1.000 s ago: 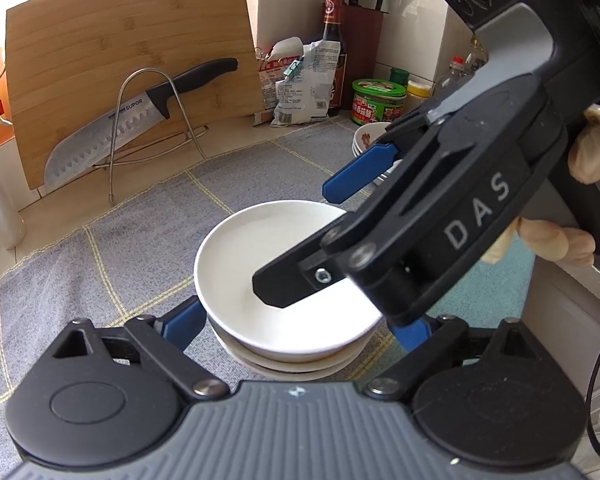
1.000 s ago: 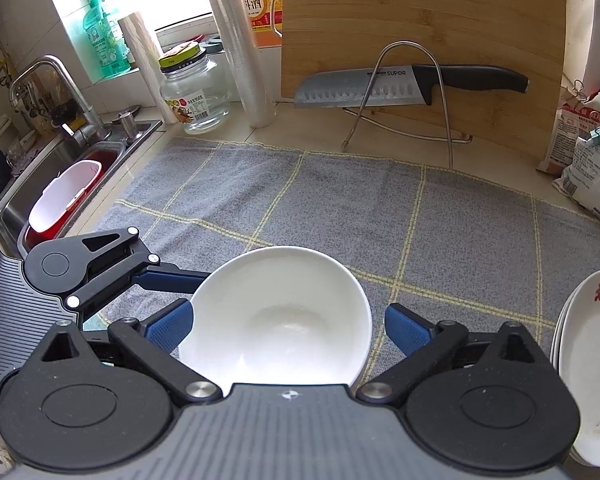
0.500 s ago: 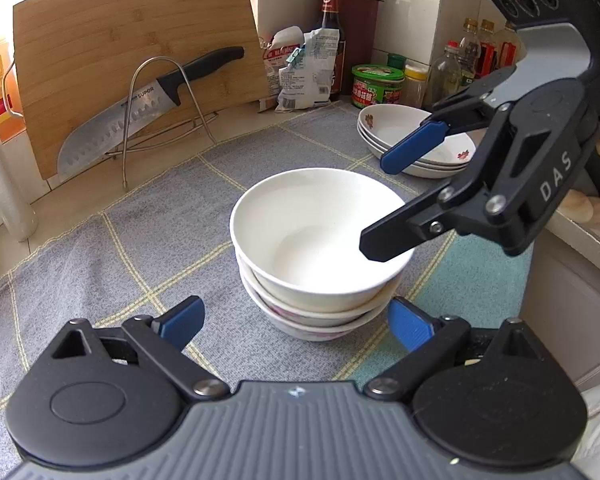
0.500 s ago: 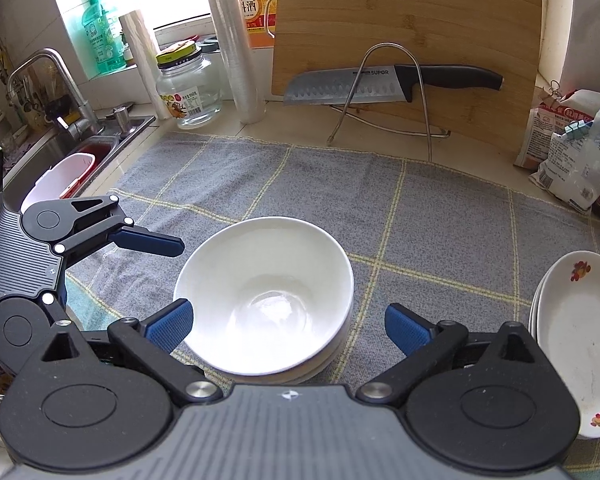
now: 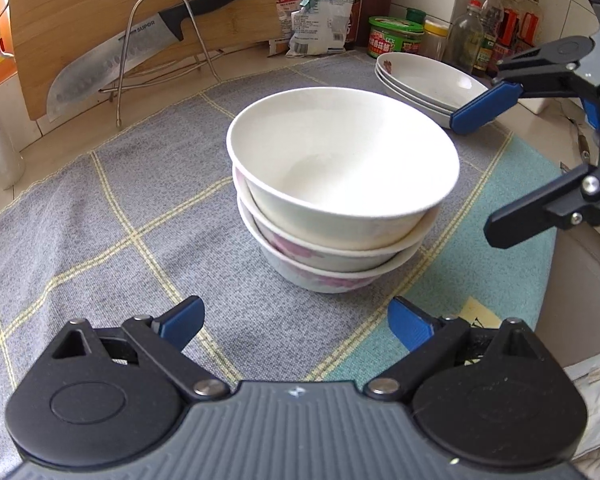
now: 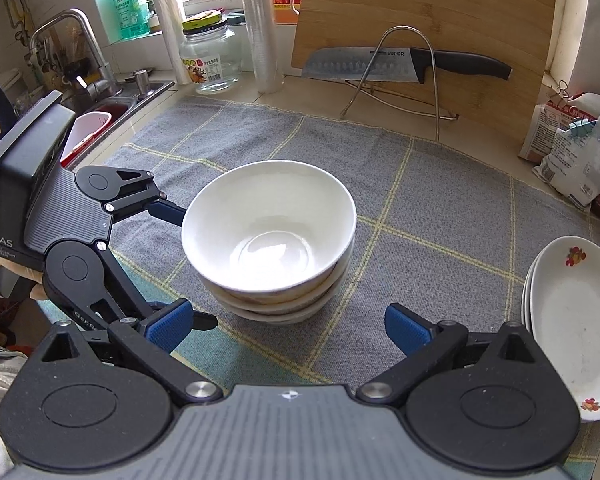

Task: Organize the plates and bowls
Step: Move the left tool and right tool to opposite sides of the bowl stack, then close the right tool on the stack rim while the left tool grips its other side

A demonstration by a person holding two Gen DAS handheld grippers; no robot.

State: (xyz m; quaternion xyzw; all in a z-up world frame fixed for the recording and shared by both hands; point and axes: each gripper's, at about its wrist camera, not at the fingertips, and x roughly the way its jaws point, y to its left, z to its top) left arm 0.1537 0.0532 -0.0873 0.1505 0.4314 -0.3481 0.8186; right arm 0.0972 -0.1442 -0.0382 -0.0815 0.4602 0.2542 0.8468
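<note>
Three nested bowls [image 5: 340, 188] stand as one stack on the grey checked cloth [image 5: 100, 216]; the top one is plain white, the lower two carry pink flowers. The right wrist view shows the same stack [image 6: 268, 240] from above. My left gripper [image 5: 296, 324] is open just short of the stack, with nothing between its blue pads. My right gripper [image 6: 288, 328] is open too, on the near side of the stack. From the left view the right gripper [image 5: 488, 172] hangs to the right of the bowls. A stack of flowered plates [image 6: 572, 320] lies at the cloth's right edge.
A bamboo cutting board [image 6: 420, 12] leans on the back wall with a knife [image 6: 380, 66] on a wire rack before it. Food bags [image 6: 572, 148] sit at the back right, a glass jar [image 6: 210, 60] and film rolls at the back left. A sink [image 6: 100, 112] lies to the left.
The white bowl, earlier between the right gripper's fingers, now rests on the stack. Both grippers have drawn back from it; the right one has swung off to the right in the left view.
</note>
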